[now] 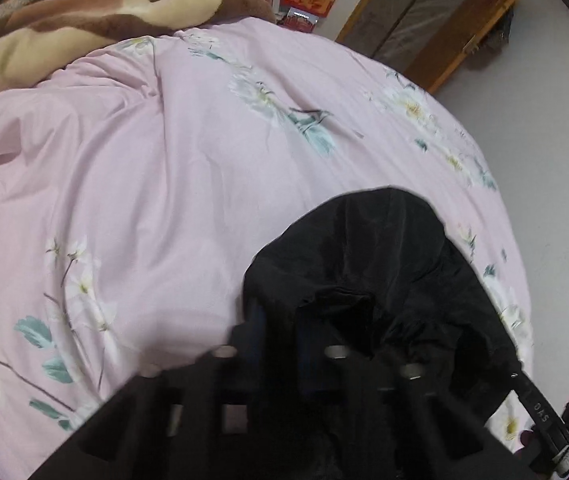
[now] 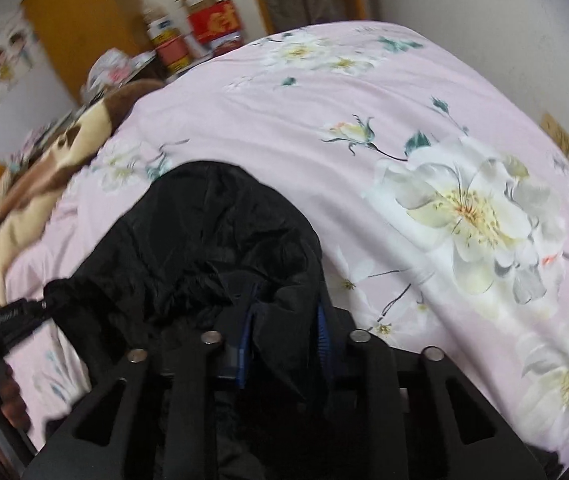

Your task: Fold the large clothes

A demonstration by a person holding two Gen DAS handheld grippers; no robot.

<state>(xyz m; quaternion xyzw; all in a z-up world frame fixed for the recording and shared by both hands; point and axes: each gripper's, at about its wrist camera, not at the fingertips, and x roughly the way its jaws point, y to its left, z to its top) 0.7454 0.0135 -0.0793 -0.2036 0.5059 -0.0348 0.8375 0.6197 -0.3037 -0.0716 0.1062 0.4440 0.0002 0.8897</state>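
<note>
A bed covered by a pink floral cotton sheet [image 1: 164,184] fills both views, with a brown-and-cream fleece blanket [image 1: 64,24] at its far side. A black padded jacket [image 2: 212,248] hangs bunched above the sheet. The right gripper [image 2: 284,344] is clamped on its fabric, blue pads pinching a fold. The left gripper [image 1: 280,344] appears closed on the garment too. Risk: the slippery bunched cloth may slide out, or extra layers caught in either pinch may skew the fold.

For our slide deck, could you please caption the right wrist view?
Right gripper clamps a black jacket over a pink floral bedsheet.
</note>
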